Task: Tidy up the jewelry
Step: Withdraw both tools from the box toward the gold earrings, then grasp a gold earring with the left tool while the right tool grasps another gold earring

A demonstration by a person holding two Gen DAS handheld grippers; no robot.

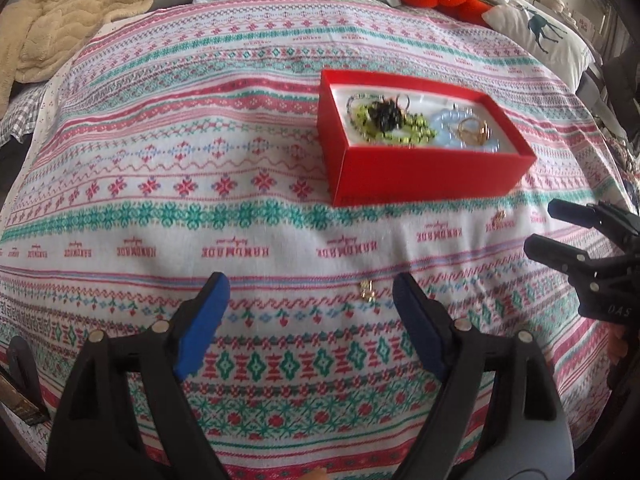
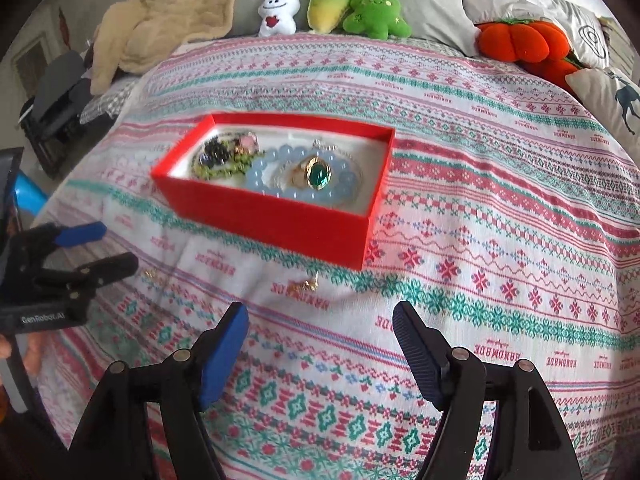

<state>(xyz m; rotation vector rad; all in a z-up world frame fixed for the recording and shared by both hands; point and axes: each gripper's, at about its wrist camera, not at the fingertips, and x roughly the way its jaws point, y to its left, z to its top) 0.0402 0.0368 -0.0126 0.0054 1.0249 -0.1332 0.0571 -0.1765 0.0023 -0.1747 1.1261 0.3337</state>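
Observation:
A red box (image 1: 420,168) (image 2: 260,216) sits on the patterned bedspread. It holds a pale blue bead bracelet (image 2: 260,168), a gold ring with a green stone (image 2: 318,174), and green and black beads (image 1: 384,118). A small gold earring (image 1: 367,290) lies on the cloth just ahead of my left gripper (image 1: 310,292), which is open, nearer its right finger. A second gold piece (image 2: 305,285) (image 1: 499,217) lies in front of the box, just ahead of my right gripper (image 2: 320,312), also open. Neither gripper holds anything.
Plush toys (image 2: 328,4), an orange pumpkin cushion (image 2: 520,40) and pillows line the far edge of the bed. A beige blanket (image 1: 60,12) lies at the back left. In each wrist view the other gripper (image 1: 541,225) (image 2: 118,245) shows at the side.

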